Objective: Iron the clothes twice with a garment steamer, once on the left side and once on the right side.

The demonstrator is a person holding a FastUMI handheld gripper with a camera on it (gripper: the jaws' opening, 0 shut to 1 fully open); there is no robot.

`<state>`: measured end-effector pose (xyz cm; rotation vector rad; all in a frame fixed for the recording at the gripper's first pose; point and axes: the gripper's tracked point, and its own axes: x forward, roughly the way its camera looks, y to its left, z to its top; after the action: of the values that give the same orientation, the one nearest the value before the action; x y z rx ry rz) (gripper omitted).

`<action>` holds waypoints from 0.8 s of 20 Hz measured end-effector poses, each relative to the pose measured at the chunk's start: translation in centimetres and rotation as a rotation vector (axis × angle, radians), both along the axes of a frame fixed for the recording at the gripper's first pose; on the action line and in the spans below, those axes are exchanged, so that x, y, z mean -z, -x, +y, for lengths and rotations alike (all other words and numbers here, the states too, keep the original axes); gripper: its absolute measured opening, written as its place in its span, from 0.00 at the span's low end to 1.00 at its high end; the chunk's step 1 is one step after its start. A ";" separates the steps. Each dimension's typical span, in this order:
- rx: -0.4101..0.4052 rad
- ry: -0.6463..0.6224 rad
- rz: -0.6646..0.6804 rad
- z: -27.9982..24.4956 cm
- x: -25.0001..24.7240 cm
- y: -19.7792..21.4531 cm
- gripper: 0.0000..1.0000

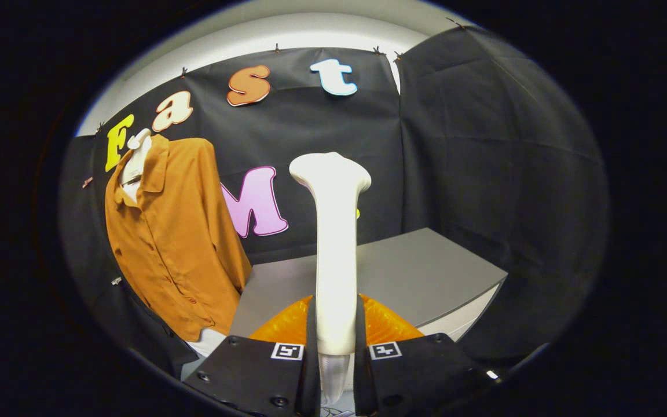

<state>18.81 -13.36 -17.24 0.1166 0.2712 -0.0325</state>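
A white garment steamer (334, 243) stands upright between my fingers, its flared head at the top. My gripper (334, 341) is shut on the steamer's handle, both fingers pressing its sides. An orange-brown button shirt (174, 243) hangs on a white mannequin (135, 159) to the left, a good way beyond the fingers. The steamer head is apart from the shirt, to its right. The shirt's front with its button row faces me.
A grey table (420, 278) lies ahead and to the right, behind the steamer. An orange rounded object (383, 324) sits just beyond the fingers at the table's near edge. Black cloth walls close in the back and right.
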 end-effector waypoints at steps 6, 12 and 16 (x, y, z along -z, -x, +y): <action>0.004 0.027 -0.126 4.7 -6.5 5.0 0.26; -0.013 0.072 -0.238 10.2 -10.6 8.5 0.26; -0.042 0.083 -0.305 14.7 -11.8 8.3 0.26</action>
<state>10.49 1.31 -5.40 0.0323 -0.0329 0.0156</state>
